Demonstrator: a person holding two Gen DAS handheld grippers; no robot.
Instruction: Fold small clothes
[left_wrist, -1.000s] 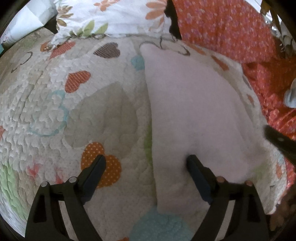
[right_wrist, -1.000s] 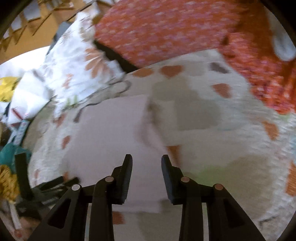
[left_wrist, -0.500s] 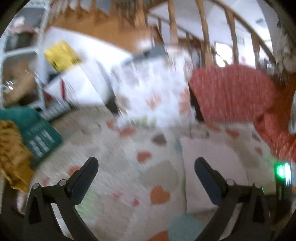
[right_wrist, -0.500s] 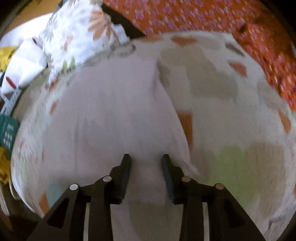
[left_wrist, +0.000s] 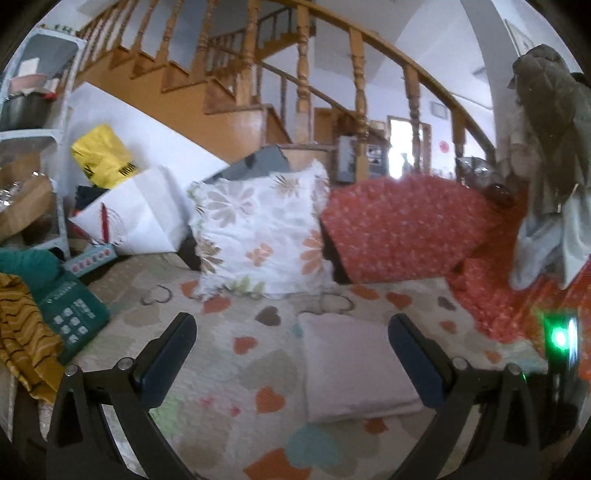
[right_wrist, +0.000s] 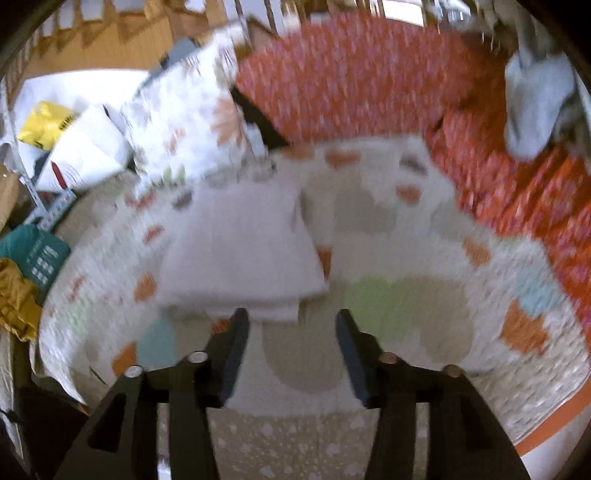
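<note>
While your left tool (left_wrist: 291, 350) hangs spread wide and holds nothing, the folded pale pink cloth (left_wrist: 351, 365) lies flat on the heart-print quilt (left_wrist: 236, 373) just ahead of its right finger. Your right tool (right_wrist: 291, 332) is parted and empty too, with the cloth (right_wrist: 240, 254) just beyond its left finger; this view is blurred.

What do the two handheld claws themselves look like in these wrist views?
Both are black plastic two-finger frames with triangular cut-outs and small round silver fasteners on top. The left claw has long flat fingers with a dark blue tint on the inner faces; the right claw looks plain black. No cables or sleeves show.
</note>
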